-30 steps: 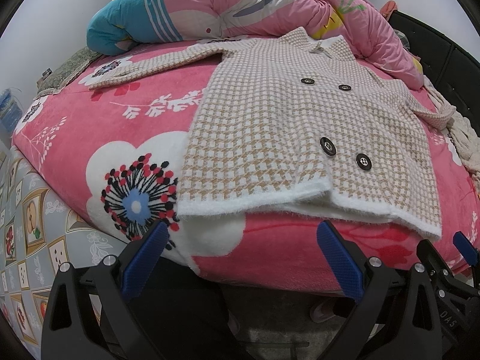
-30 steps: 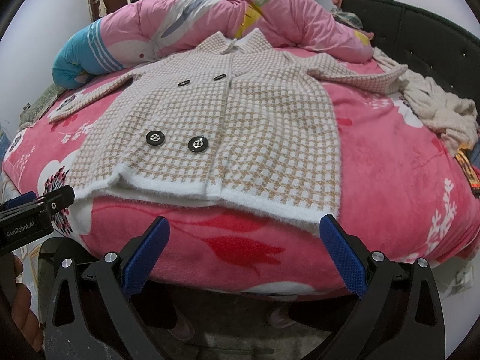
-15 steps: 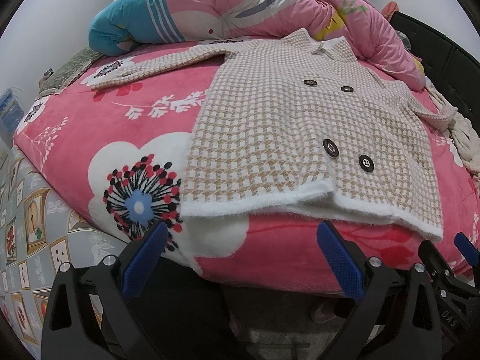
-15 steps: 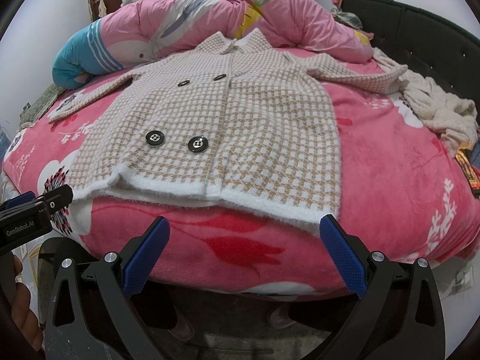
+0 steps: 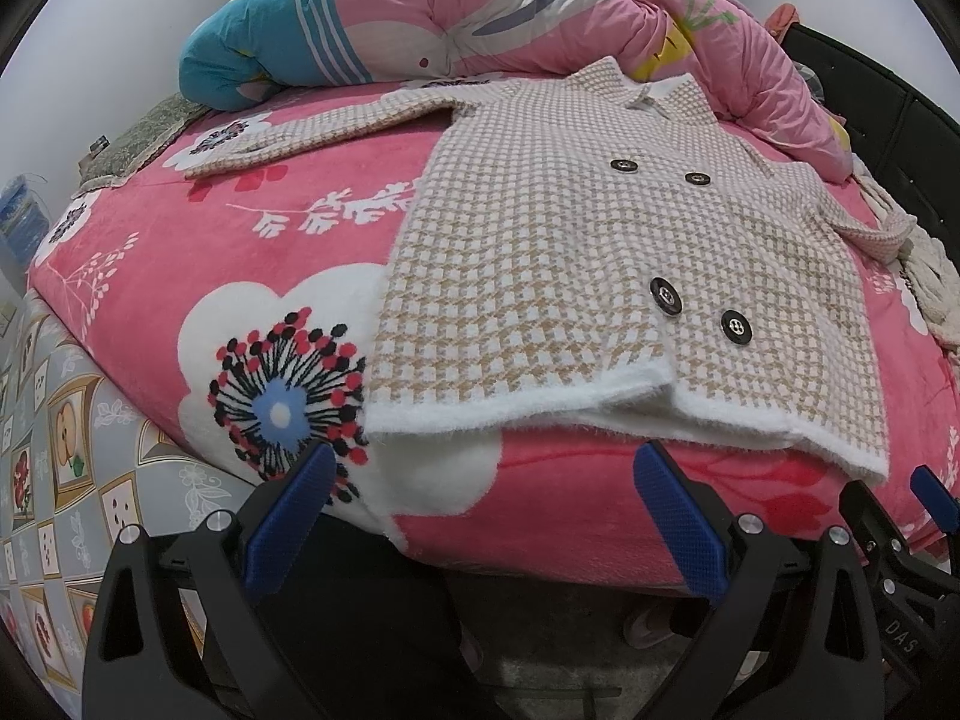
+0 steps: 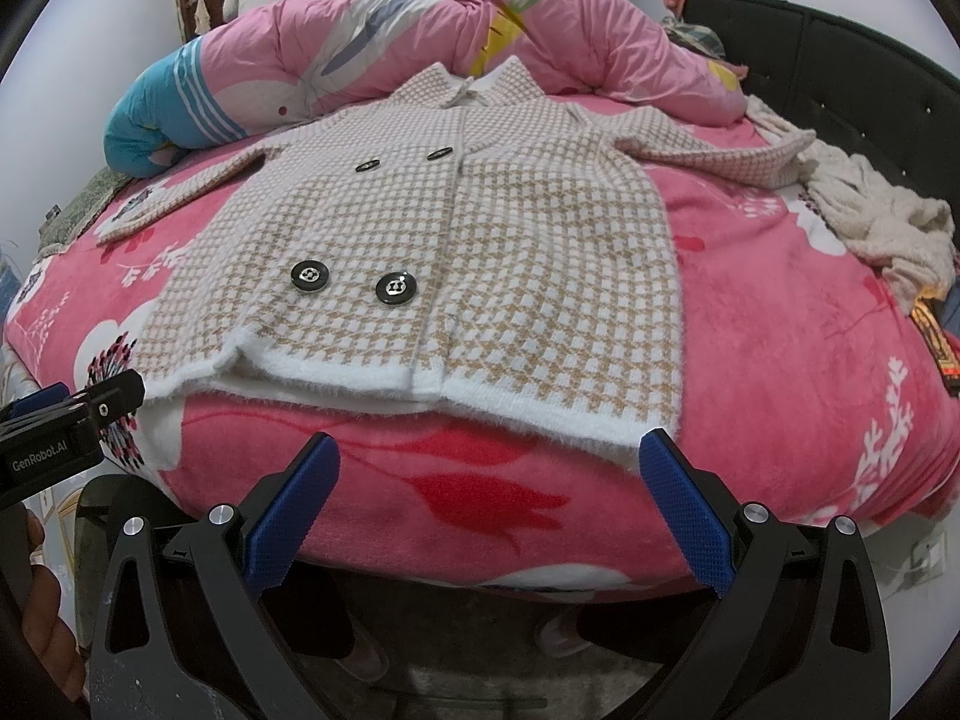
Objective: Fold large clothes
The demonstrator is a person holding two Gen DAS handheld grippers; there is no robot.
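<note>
A houndstooth coat point(image 5: 600, 276) lies flat, buttons up, on the pink floral bed point(image 5: 240, 252), hem at the near edge, while the left tongs point(image 5: 480, 516) and right tongs point(image 6: 489, 510) hang spread just before it, gripping nothing.

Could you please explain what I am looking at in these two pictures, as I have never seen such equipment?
No robot here: a person holds a two-finger tool in each hand, each carrying a fisheye camera looking along its blue-padded fingers. One picture comes from the left hand-held gripper, the other from the right hand-held gripper. Both are open and hold nothing. Ahead, a checked beige-and-white cardigan with four dark buttons lies spread flat, sleeves out, on a pink floral blanket covering a bed. A rolled pink duvet lies behind it, and a cream garment sits at the right.
</note>
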